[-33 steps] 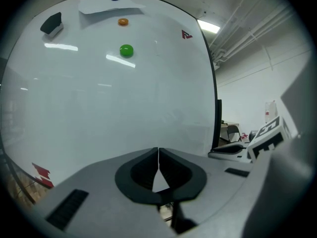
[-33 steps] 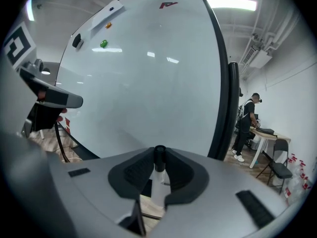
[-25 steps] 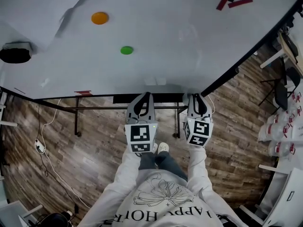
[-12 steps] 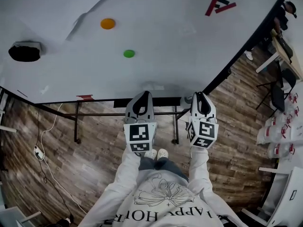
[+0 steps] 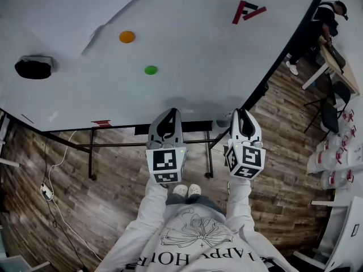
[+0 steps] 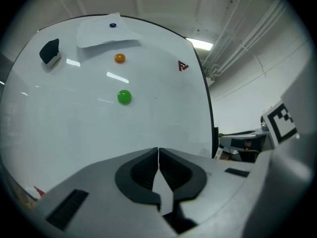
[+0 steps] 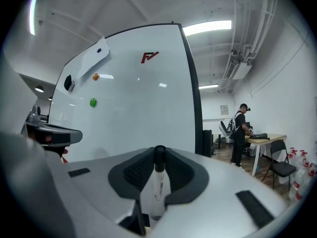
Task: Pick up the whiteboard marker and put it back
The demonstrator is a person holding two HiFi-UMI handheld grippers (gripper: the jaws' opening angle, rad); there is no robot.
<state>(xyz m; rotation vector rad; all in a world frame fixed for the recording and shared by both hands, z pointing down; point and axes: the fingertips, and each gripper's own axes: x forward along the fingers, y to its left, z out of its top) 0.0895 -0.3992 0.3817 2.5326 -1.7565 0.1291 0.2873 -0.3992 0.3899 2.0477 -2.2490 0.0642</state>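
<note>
Marker clamped in right gripper | left gripper jaws together, empty | both lifted up along whiteboard | pick-up looks done, put-back still to come

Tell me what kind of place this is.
Likely an office or lab workroom: a large freestanding whiteboard with magnets on a wood-look floor, a desk and chairs to one side where a person works, and bare pipes and strip lights overhead.

Left gripper jaws together; whiteboard ahead bearing green magnet, orange magnet, eraser.
</note>
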